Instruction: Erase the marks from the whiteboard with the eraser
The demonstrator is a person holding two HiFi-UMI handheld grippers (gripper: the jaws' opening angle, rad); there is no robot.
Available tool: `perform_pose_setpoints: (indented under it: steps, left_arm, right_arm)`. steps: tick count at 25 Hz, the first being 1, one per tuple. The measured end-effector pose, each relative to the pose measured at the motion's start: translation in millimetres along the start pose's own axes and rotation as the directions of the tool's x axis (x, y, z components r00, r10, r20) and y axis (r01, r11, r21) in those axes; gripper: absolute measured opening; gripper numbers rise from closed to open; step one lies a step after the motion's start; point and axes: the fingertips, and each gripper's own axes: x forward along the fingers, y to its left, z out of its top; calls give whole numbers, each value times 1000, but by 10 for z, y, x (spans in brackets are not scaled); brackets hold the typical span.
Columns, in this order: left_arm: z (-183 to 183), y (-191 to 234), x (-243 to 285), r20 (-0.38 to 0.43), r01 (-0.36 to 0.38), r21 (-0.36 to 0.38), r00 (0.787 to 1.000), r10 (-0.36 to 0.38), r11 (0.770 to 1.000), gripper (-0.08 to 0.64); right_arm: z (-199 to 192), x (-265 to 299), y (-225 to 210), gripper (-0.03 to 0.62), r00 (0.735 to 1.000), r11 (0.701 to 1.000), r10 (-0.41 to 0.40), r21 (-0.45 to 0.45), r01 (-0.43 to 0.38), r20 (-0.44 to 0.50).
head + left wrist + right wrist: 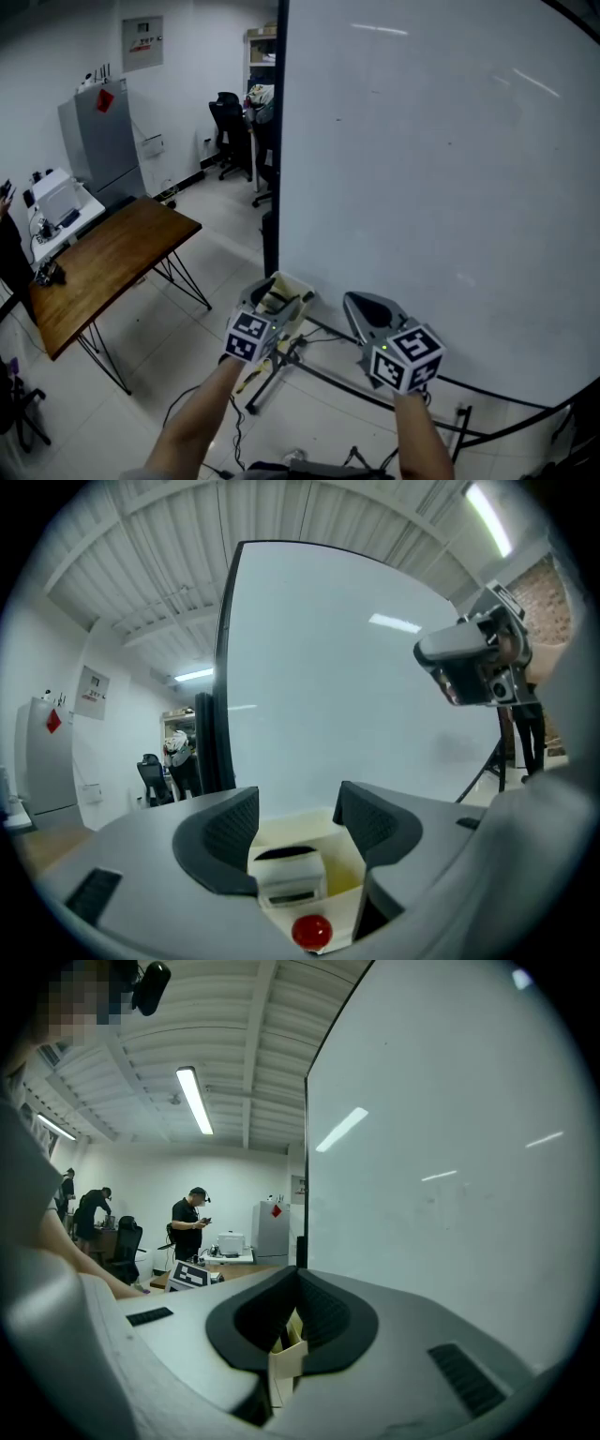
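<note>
Cream eraser (298, 829) is held pinched between the wide-set jaws of the left gripper (279, 298), near the whiteboard (441, 159); right gripper (298, 1309) is pressed together, empty; wiping is judged pending; the eraser must next be laid flat on any faint marks.

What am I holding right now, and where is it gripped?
The left gripper clamps the eraser by its two opposite sides; the right gripper is shut and empty.
</note>
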Motion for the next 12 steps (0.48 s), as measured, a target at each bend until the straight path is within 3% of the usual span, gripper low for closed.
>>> perform_pose_setpoints:
  steps: [6,10,12]
  left_arm:
    - [694,-362,36,82,38,-5,996,-38,999,263]
    - [1128,-846,79,149,114,28,982,-117,993,106]
    - [1307,-1089,104,185,170,24,968,-172,985,61]
  right_arm:
    - [82,-296,-228,-3,997,998,-63,8,62,36]
    - [162,-597,-397,-3,990,992,-128,10,128,60]
    - [204,-765,-482,-3,984,986,-164,10,164,76]
